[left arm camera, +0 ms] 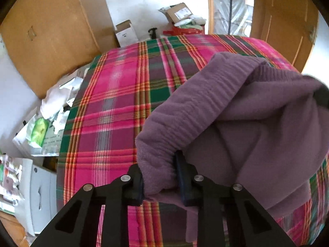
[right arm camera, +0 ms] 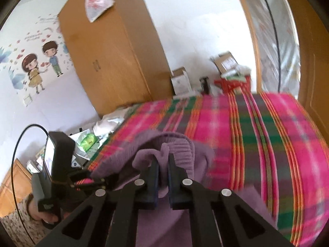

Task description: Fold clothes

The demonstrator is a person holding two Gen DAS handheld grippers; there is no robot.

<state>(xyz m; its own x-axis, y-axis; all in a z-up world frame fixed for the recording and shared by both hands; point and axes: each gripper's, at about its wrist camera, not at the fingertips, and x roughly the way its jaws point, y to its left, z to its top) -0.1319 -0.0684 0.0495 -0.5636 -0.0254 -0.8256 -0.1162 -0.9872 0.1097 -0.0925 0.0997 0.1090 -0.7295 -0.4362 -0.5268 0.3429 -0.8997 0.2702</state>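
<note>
Gripping purple garment (left arm camera: 236, 111) (lifted over plaid bed (left arm camera: 115, 94)): left gripper (left arm camera: 160, 177), right gripper (right arm camera: 163, 177)

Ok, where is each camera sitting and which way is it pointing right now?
Left wrist: on the left gripper, looking along its fingers across the plaid bedspread; the fingers are shut on the purple garment.
Right wrist: on the right gripper, facing across the bed toward the wooden wardrobe; its fingers pinch the same garment, and the person's left hand holds the other gripper.
Shared: garment, bedspread, wardrobe, cardboard boxes.
</note>
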